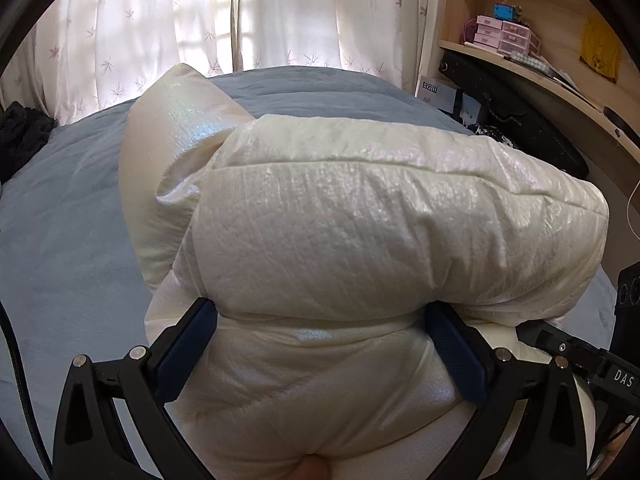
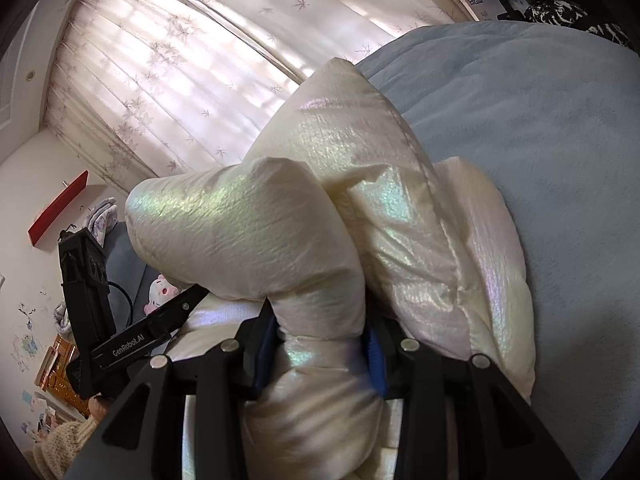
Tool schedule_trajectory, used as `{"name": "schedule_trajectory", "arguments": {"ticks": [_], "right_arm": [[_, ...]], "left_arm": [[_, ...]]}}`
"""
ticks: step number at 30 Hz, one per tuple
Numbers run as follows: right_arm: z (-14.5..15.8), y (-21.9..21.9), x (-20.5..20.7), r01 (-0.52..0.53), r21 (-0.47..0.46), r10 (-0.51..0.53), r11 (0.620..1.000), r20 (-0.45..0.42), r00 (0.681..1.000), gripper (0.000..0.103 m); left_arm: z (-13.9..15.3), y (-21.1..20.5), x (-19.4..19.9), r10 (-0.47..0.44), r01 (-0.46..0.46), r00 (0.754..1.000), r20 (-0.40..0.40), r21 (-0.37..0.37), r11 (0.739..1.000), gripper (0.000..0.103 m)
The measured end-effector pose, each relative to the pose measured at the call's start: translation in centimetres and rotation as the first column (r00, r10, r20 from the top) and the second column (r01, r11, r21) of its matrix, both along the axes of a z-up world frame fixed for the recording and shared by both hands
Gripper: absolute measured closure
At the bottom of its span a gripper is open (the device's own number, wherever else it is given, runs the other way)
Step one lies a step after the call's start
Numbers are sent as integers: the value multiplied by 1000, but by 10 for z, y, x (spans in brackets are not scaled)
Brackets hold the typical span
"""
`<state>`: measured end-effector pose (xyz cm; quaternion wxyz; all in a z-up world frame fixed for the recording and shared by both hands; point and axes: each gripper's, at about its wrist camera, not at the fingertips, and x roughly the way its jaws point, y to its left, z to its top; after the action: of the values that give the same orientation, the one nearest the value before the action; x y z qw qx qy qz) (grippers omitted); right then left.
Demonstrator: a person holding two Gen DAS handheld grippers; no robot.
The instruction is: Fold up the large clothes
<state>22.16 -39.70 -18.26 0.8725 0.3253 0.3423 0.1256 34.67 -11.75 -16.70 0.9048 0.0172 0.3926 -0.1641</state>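
While a thick bundle of the puffy white jacket (image 1: pixel 360 216) is clamped between the blue pads (image 1: pixel 188 344) of the left gripper (image 1: pixel 320 344), the left wrist view is filled almost wholly by it. The jaws are held wide apart by the padding, and the garment is seen bulging over them, above the blue bedcover (image 1: pixel 72 220) with a flap rising toward the far curtains (image 1: pixel 160 20). A shelf (image 1: pixel 500 44) of small boxes is seen at the far right.

From the right wrist view, a narrower roll of the same jacket (image 2: pixel 256 232) is pinched in the right gripper (image 2: pixel 320 344), the jaws drawn closer than the left pair's. More of the garment is draped to the right over the bedcover (image 2: pixel 540 140), and the other gripper's body is visible at the left.

The jacket is judged light, soft and springy, with a slick, shiny shell. A deep hold on stitched seams or hems is advised, since puffed panels may slip free.
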Motion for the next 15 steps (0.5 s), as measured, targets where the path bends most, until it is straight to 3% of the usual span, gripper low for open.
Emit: {"name": "schedule_trajectory", "arguments": {"ticks": [4, 9, 12, 15], "right_arm": [[9, 7, 3, 5, -43, -6, 999, -19, 1000, 66], [39, 19, 8, -33, -196, 15, 980, -96, 995, 62], [67, 27, 8, -59, -326, 25, 944, -108, 994, 59], [99, 43, 5, -71, -470, 57, 880, -45, 997, 58]], "left_arm": [[-2, -4, -3, 5, -5, 1000, 14, 31, 999, 0], [3, -10, -7, -16, 15, 1000, 20, 55, 998, 0], [7, -12, -9, -21, 19, 999, 27, 63, 998, 0], [7, -10, -8, -18, 17, 1000, 23, 56, 998, 0]]}}
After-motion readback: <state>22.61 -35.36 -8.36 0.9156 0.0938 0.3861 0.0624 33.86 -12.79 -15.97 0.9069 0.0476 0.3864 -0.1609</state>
